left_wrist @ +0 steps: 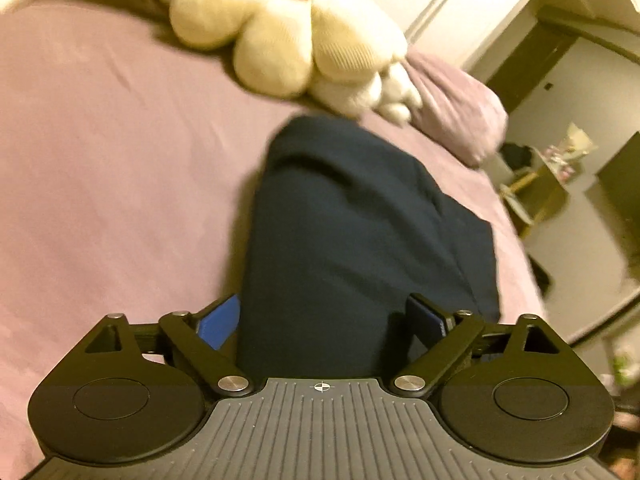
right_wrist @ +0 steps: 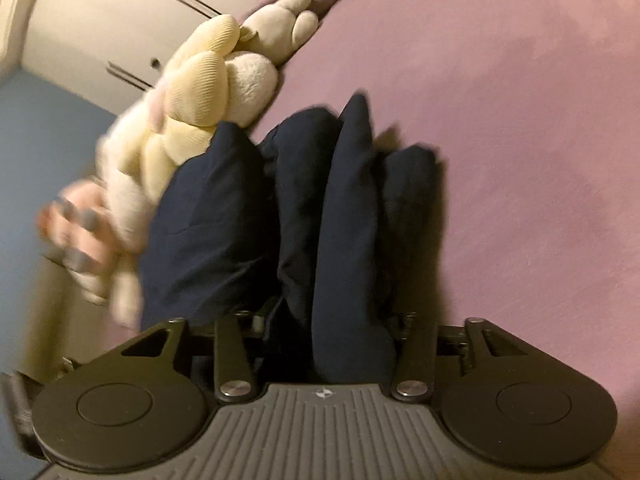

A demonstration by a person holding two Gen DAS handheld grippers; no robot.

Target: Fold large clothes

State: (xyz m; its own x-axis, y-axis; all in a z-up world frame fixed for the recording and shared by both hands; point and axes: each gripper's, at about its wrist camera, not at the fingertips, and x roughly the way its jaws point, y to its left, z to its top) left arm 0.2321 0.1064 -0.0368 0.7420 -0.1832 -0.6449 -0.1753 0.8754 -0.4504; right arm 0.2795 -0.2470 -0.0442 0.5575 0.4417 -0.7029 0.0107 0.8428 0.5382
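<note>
Left wrist view shows the navy garment folded narrow on the bed at twelve o'clock of the released left hand-held gripper, while the right hand-held gripper grasps bunched folds, so folding looks unfinished.

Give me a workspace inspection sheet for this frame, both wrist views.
Surface: bed with a pink sheet, lightly wrinkled.
Job's things: dark navy garment, lying as a long folded strip in the left view; bunched into upright folds at the right gripper.
Clutter: cream plush toy beside the far end of the garment; pink pillow behind it.
Grippers: left gripper open, garment between the fingers, pads not pressing. Right gripper: fingertips buried in cloth, grip unclear. A hand shows at the left edge.
Cables: nothing seen.
Surroundings: white wardrobe, small side table with items, doorway.
</note>
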